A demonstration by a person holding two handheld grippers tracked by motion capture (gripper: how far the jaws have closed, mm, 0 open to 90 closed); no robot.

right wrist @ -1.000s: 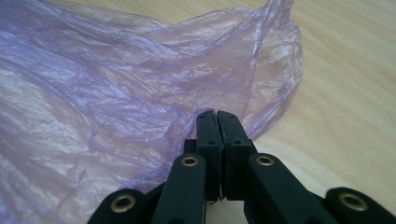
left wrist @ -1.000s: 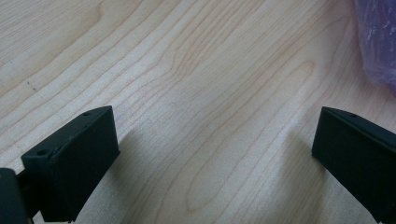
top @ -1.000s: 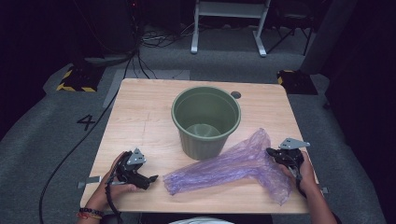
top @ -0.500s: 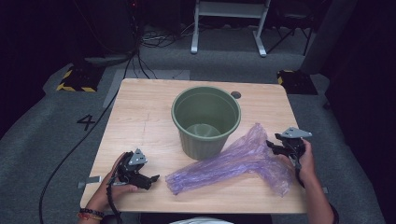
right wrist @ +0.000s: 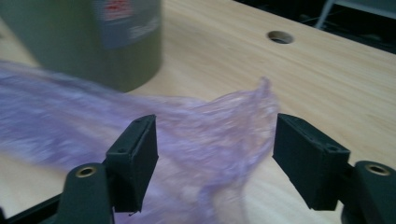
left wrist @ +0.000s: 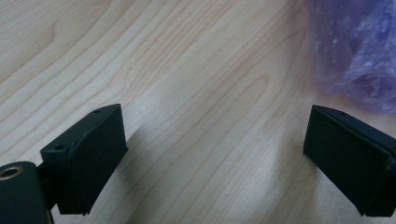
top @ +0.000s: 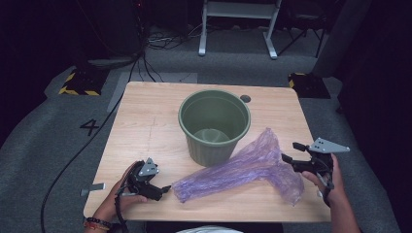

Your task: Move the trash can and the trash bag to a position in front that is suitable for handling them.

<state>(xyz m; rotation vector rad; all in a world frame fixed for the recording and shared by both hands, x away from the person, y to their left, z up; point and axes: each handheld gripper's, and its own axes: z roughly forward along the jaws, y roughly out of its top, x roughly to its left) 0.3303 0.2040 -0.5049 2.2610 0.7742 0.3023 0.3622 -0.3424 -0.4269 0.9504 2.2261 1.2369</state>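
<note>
While left gripper (top: 163, 189) rests low, right gripper (top: 290, 153) raised, purple bag (top: 243, 167) between.

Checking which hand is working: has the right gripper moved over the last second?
Yes. The right gripper has lifted and shifted away from the person, up the wooden table's right edge, jaws open.

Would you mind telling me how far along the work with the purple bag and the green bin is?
Early. Done: nothing much; the purple bag lies crumpled on the table beside the empty green bin. In hand: the right gripper stands open around a raised fold; the left gripper is open just short of the other end. Left, probably: grasping, opening and lining the bin.
</note>
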